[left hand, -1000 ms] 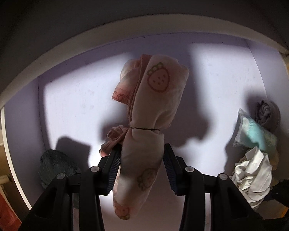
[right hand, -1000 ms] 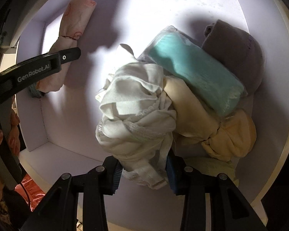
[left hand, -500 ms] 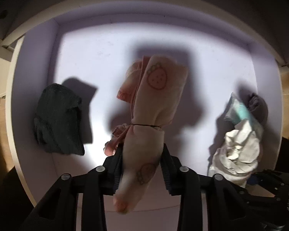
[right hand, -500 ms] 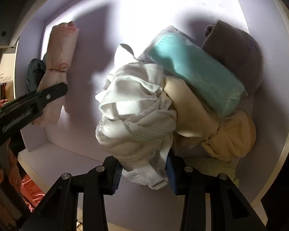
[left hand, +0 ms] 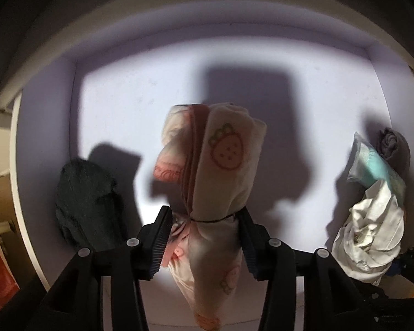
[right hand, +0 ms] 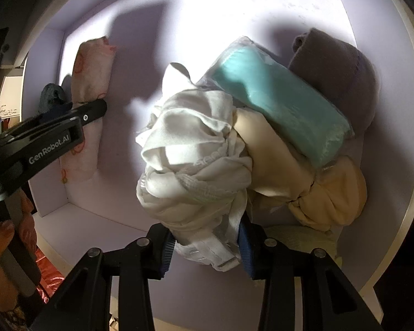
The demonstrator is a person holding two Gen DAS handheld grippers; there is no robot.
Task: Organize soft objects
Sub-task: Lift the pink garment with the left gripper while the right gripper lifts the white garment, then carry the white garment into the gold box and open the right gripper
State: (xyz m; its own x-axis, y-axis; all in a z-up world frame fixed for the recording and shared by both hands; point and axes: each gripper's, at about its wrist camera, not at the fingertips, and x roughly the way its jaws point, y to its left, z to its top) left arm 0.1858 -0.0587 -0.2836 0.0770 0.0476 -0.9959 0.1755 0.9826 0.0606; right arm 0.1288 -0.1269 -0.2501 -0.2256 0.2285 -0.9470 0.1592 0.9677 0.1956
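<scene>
Inside a lilac shelf, the left gripper loosely flanks a fleecy strawberry-print roll, its left pad apart. Right of that roll, the right gripper pinches crumpled white cloth beside a glossy teal packet.

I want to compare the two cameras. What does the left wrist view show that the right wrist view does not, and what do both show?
Only the left wrist view: the left gripper with its jaws apart beside the strawberry-print pink bundle. Only the right wrist view: the cream-yellow bundle, and the right gripper closed on the white cloth bundle. Both: the purple shelf compartment, the teal packet, the grey roll and the dark green cloth.
</scene>
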